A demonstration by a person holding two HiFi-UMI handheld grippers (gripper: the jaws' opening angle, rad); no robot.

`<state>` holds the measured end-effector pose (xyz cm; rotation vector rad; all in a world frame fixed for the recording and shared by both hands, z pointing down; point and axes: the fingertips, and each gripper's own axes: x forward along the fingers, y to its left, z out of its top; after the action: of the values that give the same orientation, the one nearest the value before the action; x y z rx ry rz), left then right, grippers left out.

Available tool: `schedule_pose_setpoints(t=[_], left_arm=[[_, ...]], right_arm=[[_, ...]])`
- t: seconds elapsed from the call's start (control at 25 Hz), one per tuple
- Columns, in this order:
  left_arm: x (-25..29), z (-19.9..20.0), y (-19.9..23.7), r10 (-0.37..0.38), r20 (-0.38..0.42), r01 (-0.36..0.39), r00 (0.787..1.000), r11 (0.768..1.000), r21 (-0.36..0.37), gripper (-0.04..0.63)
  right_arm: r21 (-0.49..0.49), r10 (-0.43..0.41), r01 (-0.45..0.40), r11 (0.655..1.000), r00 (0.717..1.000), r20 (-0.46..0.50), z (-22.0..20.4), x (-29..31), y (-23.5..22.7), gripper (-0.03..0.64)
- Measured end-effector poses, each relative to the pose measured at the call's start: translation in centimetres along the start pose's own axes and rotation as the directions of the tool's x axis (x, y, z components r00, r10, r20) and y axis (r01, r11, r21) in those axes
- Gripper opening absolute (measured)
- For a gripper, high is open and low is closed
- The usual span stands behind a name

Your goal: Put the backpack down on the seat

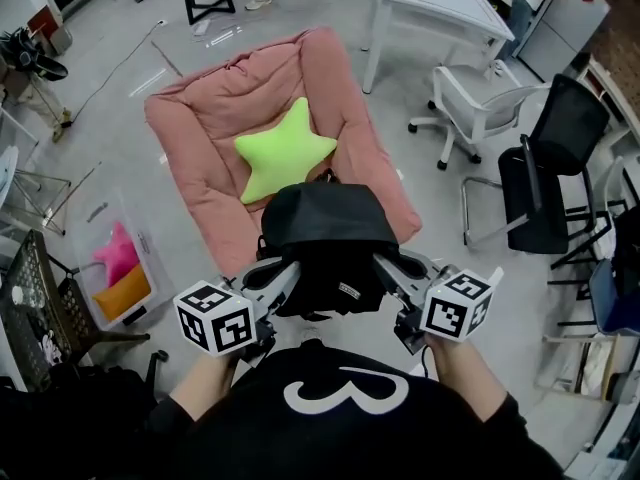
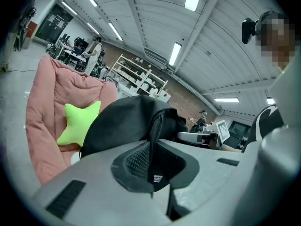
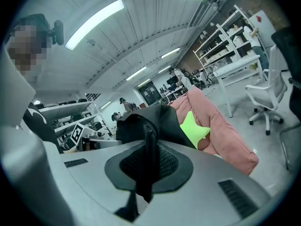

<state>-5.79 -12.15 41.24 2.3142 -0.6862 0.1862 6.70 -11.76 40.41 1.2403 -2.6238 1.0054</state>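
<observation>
A black backpack (image 1: 325, 236) hangs in the air in front of me, just short of the front edge of the pink padded seat (image 1: 225, 103). My left gripper (image 1: 290, 268) is shut on a black strap (image 2: 155, 140) of the backpack on its left side. My right gripper (image 1: 385, 266) is shut on another black strap (image 3: 149, 154) on its right side. A lime-green star cushion (image 1: 283, 150) lies in the middle of the seat, just beyond the backpack. The backpack (image 2: 127, 121) bulks dark beyond the left jaws, and the backpack (image 3: 150, 121) shows past the right jaws too.
A white table (image 1: 440, 8) and a white office chair (image 1: 475, 103) stand right of the seat, black chairs (image 1: 550, 168) farther right. A clear bin (image 1: 120, 268) with pink and orange cushions sits at the left, a black crate (image 1: 35, 308) beside it. Grey floor surrounds the seat.
</observation>
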Motion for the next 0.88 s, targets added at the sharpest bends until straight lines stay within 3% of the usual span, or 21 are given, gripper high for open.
schedule_pose_setpoints(t=[0.28, 0.88], left_arm=[[1.8, 3.1, 4.6, 0.001, 0.014, -0.001, 1.000, 1.000, 0.012, 0.025], [6.7, 7.0, 12.9, 0.174, 0.046, -0.173, 0.984, 0.985, -0.013, 0.025]], right_arm=[[-0.041, -0.013, 0.013, 0.999, 1.000, 0.018, 2.3, 4.7, -2.5, 0.020], [-0.038, 0.062, -0.066, 0.997, 0.993, -0.100, 6.1, 13.9, -9.3, 0.020]])
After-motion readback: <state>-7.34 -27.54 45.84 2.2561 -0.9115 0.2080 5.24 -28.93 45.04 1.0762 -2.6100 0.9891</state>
